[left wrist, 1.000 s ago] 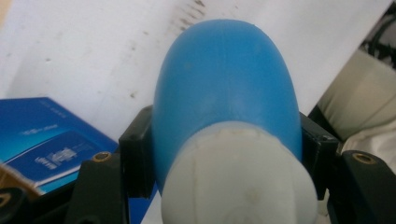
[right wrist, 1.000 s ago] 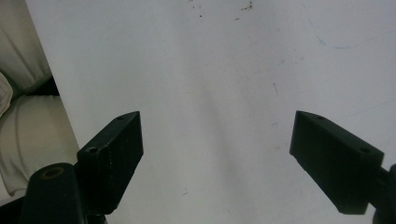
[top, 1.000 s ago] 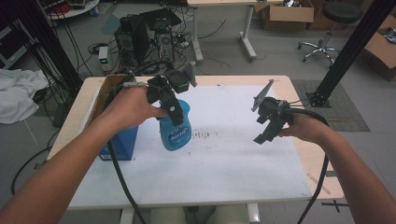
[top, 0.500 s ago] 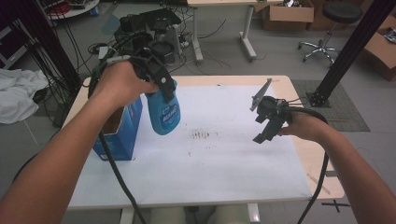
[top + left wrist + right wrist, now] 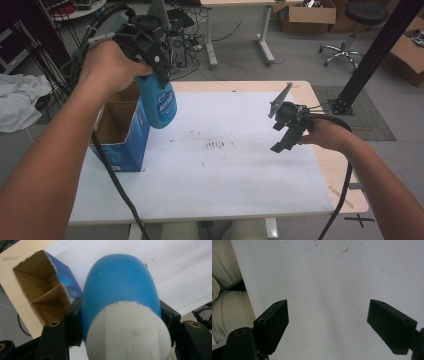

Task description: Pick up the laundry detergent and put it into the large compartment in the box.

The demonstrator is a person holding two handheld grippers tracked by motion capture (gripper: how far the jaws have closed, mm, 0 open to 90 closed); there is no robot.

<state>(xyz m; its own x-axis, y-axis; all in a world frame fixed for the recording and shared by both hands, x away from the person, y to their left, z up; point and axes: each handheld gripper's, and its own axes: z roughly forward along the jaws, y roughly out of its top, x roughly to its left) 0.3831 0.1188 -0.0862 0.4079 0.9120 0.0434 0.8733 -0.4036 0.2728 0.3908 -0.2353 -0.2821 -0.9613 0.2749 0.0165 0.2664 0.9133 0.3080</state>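
One risk stands out: the left gripper [image 5: 150,47], clamped near the white cap of the blue bottle [image 5: 161,102], carries it above the open box [image 5: 120,132], whose rim could catch its base, while the right gripper [image 5: 285,125] hovers wide and empty

The box [image 5: 120,135] stands on the table [image 5: 225,185] near its left edge, open side up. The bottle [image 5: 159,102] hangs above the table in the left gripper [image 5: 150,42], just right of the box and over its right wall. The right gripper [image 5: 285,125] hovers over the table's right part, well apart from both.
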